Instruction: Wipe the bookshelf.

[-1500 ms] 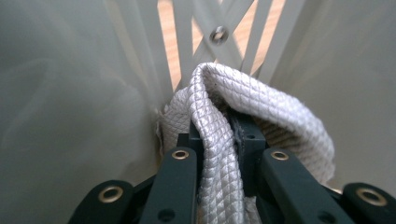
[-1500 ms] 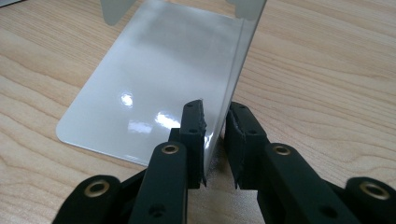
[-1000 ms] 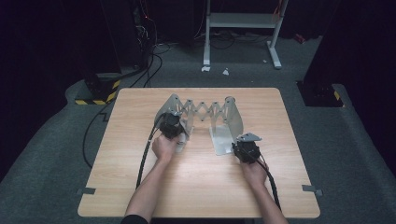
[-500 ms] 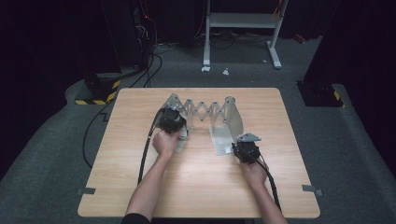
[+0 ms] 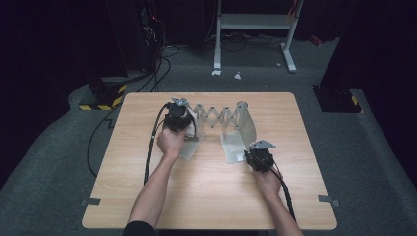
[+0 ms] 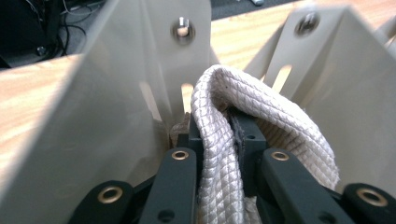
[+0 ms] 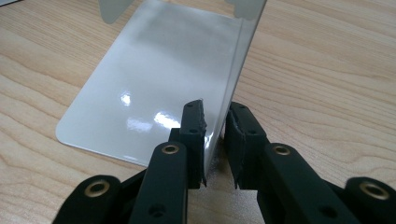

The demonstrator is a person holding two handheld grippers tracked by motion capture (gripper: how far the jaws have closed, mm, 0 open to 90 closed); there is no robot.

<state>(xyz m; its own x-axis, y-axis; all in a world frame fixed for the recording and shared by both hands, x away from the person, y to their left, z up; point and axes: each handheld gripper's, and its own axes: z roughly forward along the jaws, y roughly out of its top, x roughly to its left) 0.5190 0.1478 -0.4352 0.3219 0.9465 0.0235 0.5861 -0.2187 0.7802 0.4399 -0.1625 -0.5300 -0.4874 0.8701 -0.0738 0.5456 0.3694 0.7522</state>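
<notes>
High view: expanding metal rack (image 5: 216, 120) stretched left to right across the wooden bench (image 5: 206, 196), scissor lattice between glossy end plates. Left tongs (image 5: 178, 118) at its left end, right tongs (image 5: 255, 156) at the right plate.

Left gripper view: clamped on a white quilted cloth (image 6: 224, 140) (soft, folded over).

Right gripper view: gripping the upright plate's thin edge (image 7: 233, 88).
</notes>
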